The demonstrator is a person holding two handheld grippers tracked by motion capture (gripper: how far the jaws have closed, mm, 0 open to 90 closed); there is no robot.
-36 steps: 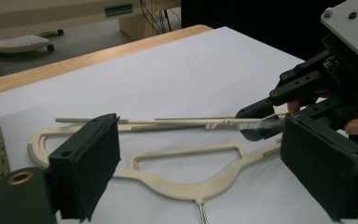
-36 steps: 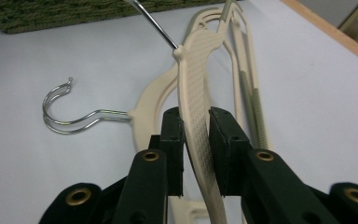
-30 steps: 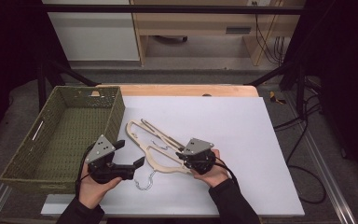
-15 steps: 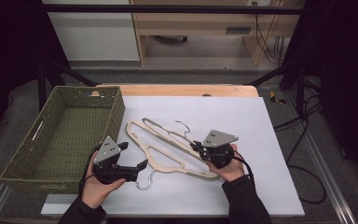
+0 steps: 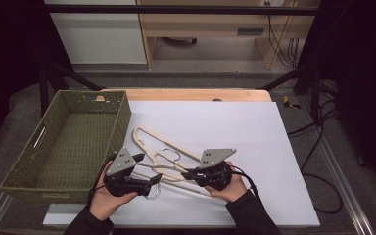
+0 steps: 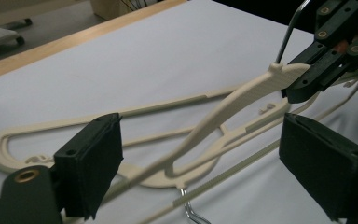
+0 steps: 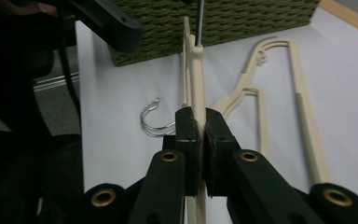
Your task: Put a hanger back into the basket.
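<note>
While R tongs (image 7: 198, 135) pinch ribbed cream plastic hanger (image 7: 196, 79), woven green basket (image 5: 54, 147) nearby

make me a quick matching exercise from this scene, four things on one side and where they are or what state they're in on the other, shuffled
Things:
1. right gripper
2. left gripper
3. woven basket
4. flat hanger

States:
A. olive green, at the table's left edge
B. lying on the white table surface
C. jaws apart, nothing between them gripped
D. jaws clamped on the raised hanger

Pairs: 1-D, 2-C, 3-A, 4-B
</note>
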